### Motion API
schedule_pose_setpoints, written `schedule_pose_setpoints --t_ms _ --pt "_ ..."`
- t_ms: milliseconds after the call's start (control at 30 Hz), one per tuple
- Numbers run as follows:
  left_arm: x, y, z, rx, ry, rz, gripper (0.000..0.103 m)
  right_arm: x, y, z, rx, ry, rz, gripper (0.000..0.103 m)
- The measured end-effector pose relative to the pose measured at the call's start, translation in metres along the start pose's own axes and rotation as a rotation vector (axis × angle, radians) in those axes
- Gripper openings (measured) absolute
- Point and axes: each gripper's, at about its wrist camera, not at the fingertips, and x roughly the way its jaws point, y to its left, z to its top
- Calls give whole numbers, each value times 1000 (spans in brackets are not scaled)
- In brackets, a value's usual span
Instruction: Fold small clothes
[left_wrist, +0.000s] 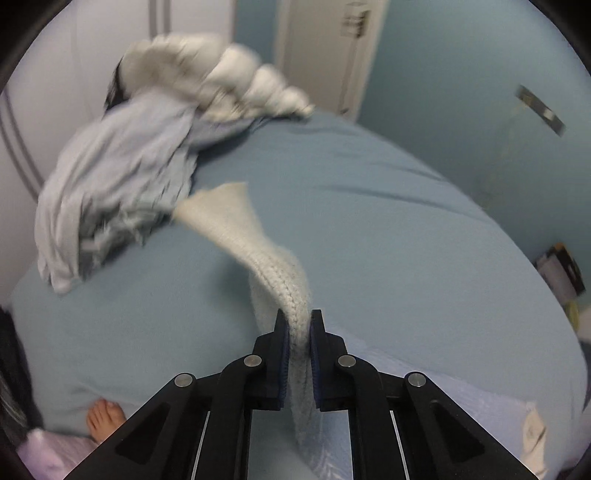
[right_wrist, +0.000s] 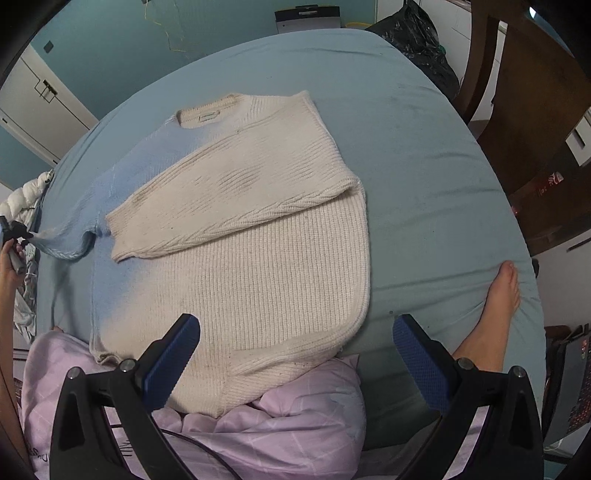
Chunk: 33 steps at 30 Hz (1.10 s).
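Bed: blue sheet (right_wrist: 424, 184) carried the sweater (right_wrist: 266, 229), laid flat, one sleeve folded across its chest.
Left gripper (left_wrist: 295, 354): clamped on the other sleeve's cuff (left_wrist: 291, 295), lifted.
Right gripper (right_wrist: 295, 365): apart, empty, above the hem.
Advice: carry cuff across chest, taut; avoid dragging the body.
Beyond: clothes pile (left_wrist: 110, 192) nearby.

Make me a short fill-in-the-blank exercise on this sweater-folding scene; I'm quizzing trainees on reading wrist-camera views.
1. The left tool is shut on the sweater's ____.
2. The right tool hovers over the cream knit sweater with its jaws ____.
3. One sleeve already lies folded ____ the sweater's chest.
4. The sweater lies on a bed sheet whose colour is ____.

Missing words: sleeve; open; across; blue
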Motion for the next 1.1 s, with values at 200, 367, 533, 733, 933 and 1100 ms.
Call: schedule_pose_setpoints --t_ms 200,367,533,733,933,1100 --pt "-103 -116 -41 235 -82 -196 9 -11 -1 0 20 -31 30 102" --pt "-181 -232 -121 473 -63 -398 9 -22 -4 1 62 -53 98 102" --pt "-244 -333 -232 677 71 -684 13 -26 -2 2 55 -65 114 102" --pt "-288 -380 -319 769 303 -962 103 -17 3 1 29 -27 134 102" --pt "-291 -337 -301 815 237 -879 103 -11 3 0 43 11 205 102" --pt "-264 -251 -267 803 156 -638 103 -1 -7 8 104 29 288 102"
